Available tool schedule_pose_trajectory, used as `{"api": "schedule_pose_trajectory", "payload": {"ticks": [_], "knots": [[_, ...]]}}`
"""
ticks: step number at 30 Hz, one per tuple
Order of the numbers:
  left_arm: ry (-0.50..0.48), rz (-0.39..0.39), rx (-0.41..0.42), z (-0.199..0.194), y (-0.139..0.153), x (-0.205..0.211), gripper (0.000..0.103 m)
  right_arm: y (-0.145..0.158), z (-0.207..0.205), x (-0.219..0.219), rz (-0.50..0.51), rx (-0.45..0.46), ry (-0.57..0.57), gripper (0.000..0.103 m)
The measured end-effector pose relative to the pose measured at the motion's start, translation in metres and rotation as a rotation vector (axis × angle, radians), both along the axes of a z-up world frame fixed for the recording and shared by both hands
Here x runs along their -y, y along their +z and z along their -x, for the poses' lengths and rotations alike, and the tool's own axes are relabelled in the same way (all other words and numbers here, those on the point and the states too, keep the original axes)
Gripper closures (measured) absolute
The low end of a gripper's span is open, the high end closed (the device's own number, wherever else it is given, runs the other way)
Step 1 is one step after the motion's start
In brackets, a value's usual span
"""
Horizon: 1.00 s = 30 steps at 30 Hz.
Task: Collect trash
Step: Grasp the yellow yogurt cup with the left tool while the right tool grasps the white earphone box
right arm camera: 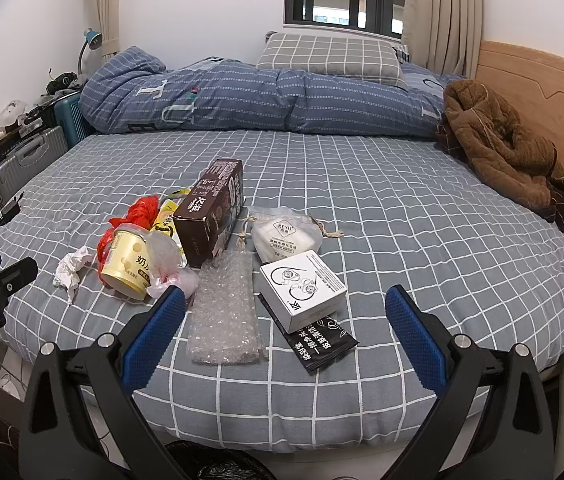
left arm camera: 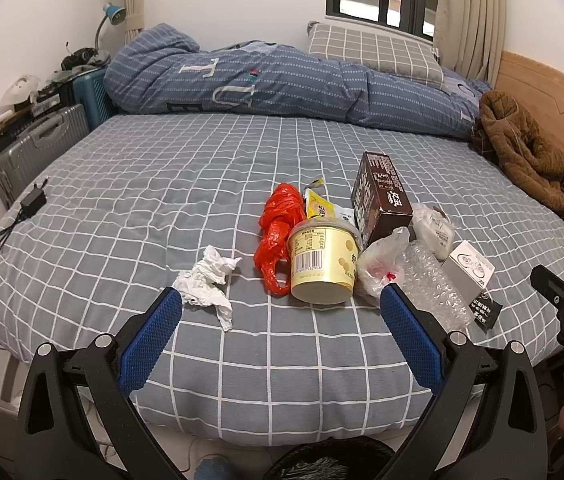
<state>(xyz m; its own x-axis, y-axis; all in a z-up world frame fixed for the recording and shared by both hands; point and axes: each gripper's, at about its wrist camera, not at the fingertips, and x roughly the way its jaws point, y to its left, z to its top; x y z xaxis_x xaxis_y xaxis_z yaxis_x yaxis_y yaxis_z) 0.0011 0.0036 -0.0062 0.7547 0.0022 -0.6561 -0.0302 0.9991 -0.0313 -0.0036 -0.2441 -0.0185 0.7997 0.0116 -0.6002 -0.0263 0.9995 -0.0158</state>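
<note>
Hovering wide open — both hand-held grippers (left arm camera: 281, 300) (right arm camera: 285, 296) — seemingly above bed (left arm camera: 122, 200)

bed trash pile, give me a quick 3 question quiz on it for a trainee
1. True or false: the yellow cup lies on its side beside the red plastic bag.
2. Which item lies partly under the white box? A) crumpled tissue B) black sachet C) bubble wrap
3. Fill in: both the left gripper and the right gripper are ____ and hold nothing.

Key: 1 true; 2 B; 3 open
</note>
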Motion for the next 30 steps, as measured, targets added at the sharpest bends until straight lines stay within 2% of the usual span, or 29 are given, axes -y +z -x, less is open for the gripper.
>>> {"api": "schedule_pose_trajectory", "payload": {"ticks": [15,22,30], "knots": [[-0.003,-0.006,-0.009,-0.004,-0.003,0.001,0.006,0.0,-0.002,-0.001,0.013,-0.003,0.002,0.008],[-0.028,-0.048,-0.038,-0.031,-0.013,0.011,0.006,-0.008,-0.026,0.011,0.04,-0.039,-0.011,0.008],[-0.051,-0.018,-0.116,-0.065,-0.028,0.024,0.006,-0.023,-0.061,0.019,0.05,-0.087,-0.031,0.007]]}}
